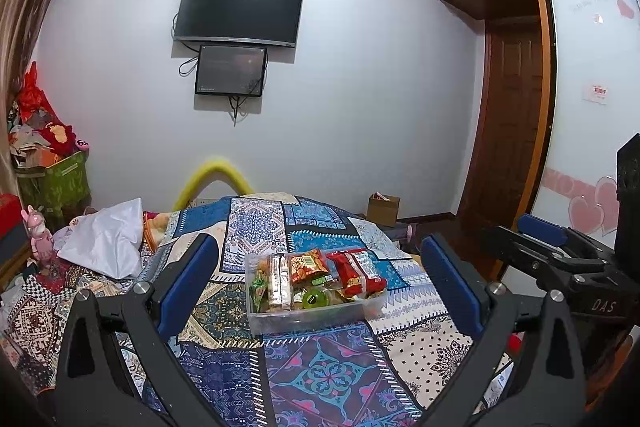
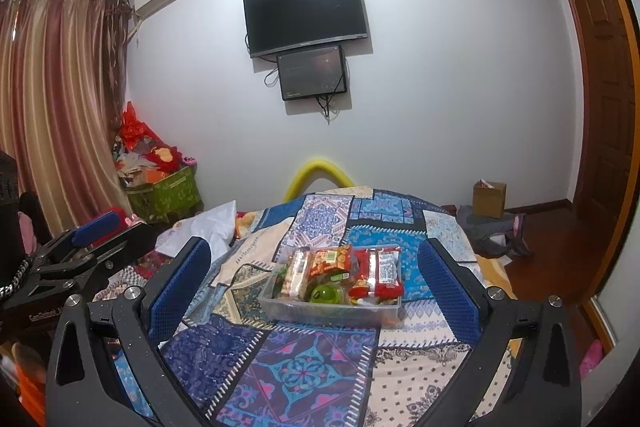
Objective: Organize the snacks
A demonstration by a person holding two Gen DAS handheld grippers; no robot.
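Note:
A clear plastic box [image 1: 320,319] [image 2: 280,309] sits on the patchwork bedspread [image 1: 320,379] [image 2: 304,367]. It holds several snacks: a red packet [image 1: 358,271] [image 2: 378,273], an orange packet [image 1: 308,265] [image 2: 330,261], a wafer pack [image 1: 278,283] [image 2: 298,275] and a green cup [image 1: 314,299] [image 2: 325,294]. My left gripper [image 1: 320,275] is open and empty, held back from the box. My right gripper [image 2: 314,275] is open and empty too. Each gripper also shows at the edge of the other's view, the right one [image 1: 552,247] and the left one [image 2: 88,239].
A white cloth [image 1: 106,239] [image 2: 208,227] lies at the bed's left. A green bin of clutter [image 1: 52,183] [image 2: 164,191] stands by the curtain. A cardboard box [image 1: 383,209] [image 2: 489,198] is on the floor near the wooden door [image 1: 508,123].

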